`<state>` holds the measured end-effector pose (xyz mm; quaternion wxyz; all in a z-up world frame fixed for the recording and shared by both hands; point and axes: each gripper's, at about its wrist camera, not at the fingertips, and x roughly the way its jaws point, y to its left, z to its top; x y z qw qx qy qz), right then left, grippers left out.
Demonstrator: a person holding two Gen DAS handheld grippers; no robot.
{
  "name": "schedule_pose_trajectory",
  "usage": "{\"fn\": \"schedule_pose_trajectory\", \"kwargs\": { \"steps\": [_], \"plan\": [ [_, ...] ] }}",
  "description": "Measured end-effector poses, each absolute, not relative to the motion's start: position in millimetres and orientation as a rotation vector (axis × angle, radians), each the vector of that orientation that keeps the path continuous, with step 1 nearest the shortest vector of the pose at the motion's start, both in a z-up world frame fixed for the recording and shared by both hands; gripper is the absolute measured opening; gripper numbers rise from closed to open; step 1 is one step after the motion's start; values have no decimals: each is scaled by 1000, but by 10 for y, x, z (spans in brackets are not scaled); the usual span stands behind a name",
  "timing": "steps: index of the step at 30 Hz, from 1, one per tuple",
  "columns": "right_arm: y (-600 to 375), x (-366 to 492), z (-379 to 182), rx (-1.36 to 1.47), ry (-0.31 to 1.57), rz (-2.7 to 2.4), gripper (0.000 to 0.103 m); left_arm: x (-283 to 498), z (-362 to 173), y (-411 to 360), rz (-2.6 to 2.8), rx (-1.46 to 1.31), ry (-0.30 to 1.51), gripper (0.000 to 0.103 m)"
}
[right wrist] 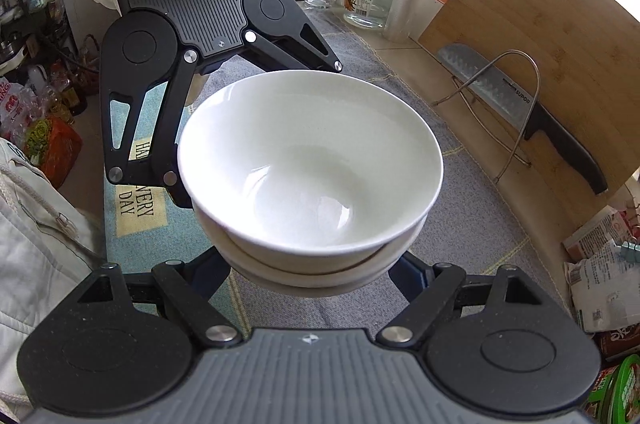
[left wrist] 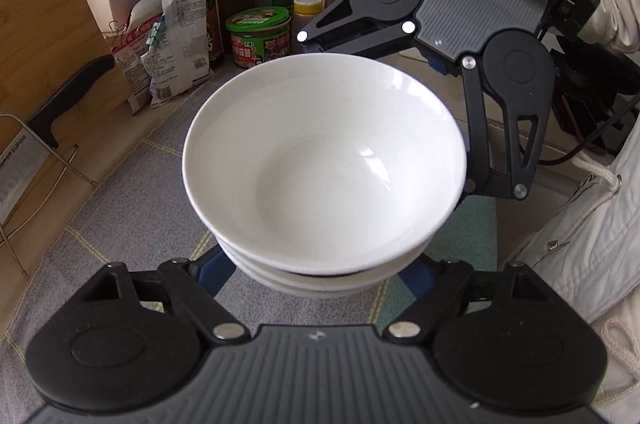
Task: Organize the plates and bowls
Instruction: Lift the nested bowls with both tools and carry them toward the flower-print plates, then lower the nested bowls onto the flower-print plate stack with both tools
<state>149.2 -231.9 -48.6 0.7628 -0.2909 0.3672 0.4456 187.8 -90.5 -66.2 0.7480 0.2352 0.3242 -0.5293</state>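
A stack of white bowls point(left wrist: 324, 163) is hanging above the desk point(left wrist: 120, 224), cradled between both tongs. The left tongs point(left wrist: 320, 276) and right tongs point(right wrist: 316, 276) are gripping opposite sides, half open. Keeping both level should be preventing slipping.

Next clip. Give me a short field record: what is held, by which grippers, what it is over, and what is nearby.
held: stack of white bowls, nested, raised off the counter
left gripper: fingers under the stack's near side
right gripper: fingers under the opposite side
below: grey cloth mat
nearby: knife on a wire rack against a wooden cutting board; green can
person: pale sleeve
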Motion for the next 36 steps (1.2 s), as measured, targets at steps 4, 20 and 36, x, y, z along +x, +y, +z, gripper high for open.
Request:
{"fn": "schedule_pose_trajectory", "kwargs": {
  "steps": [4,20,36],
  "plan": [
    [-2616,1517,-429,-632,788,932,89,1825,-634,-1274,-1182,539,681,85],
    [-3614,1710,-463,-621,810,754,89,2198,-781,-2336,-1283,633,621,85],
    [-3985,1976,-776,-576,873,727,89,2433,-1014,-2622,-1287,628,680,85]
  ]
}}
